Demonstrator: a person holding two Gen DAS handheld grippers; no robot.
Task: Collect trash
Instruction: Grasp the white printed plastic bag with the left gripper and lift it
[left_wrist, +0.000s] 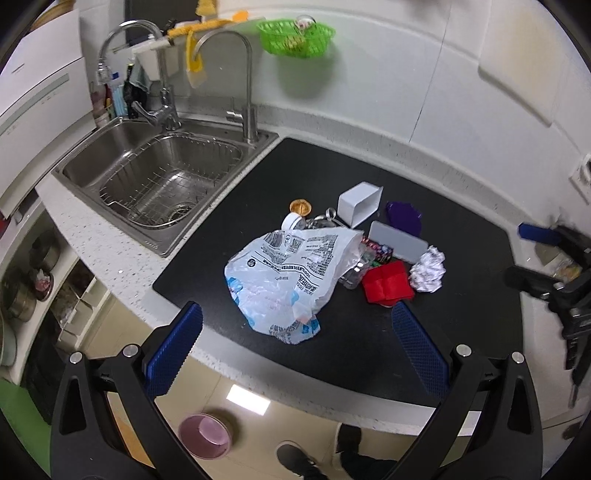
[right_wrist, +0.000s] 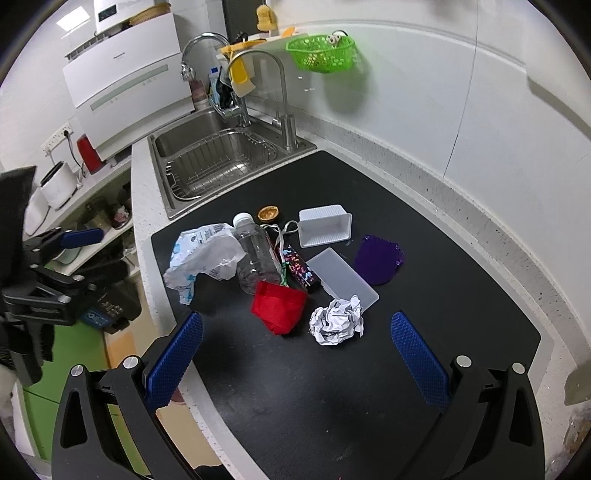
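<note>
Trash lies piled on a black mat (left_wrist: 332, 343) (right_wrist: 295, 387). A white printed plastic bag (left_wrist: 284, 277) (right_wrist: 203, 254) lies at the left of the pile. Beside it are a clear plastic bottle (right_wrist: 255, 254), a red crumpled piece (left_wrist: 388, 282) (right_wrist: 279, 306), a crumpled paper ball (left_wrist: 428, 269) (right_wrist: 336, 319), a colourful wrapper (right_wrist: 301, 267), a nut shell (left_wrist: 300, 206) (right_wrist: 269, 213), a white box (left_wrist: 360, 203) (right_wrist: 325, 225), its flat lid (right_wrist: 343, 277) and a purple piece (left_wrist: 402, 218) (right_wrist: 378, 258). My left gripper (left_wrist: 295, 350) is open above the mat's near edge, before the bag. My right gripper (right_wrist: 295, 354) is open, just short of the paper ball.
A steel sink (left_wrist: 159, 184) (right_wrist: 218, 162) with a wire rack and two taps lies left of the mat. A green basket (left_wrist: 295, 35) (right_wrist: 321, 51) hangs on the wall. A pink bowl (left_wrist: 205, 435) stands on the floor below the counter edge.
</note>
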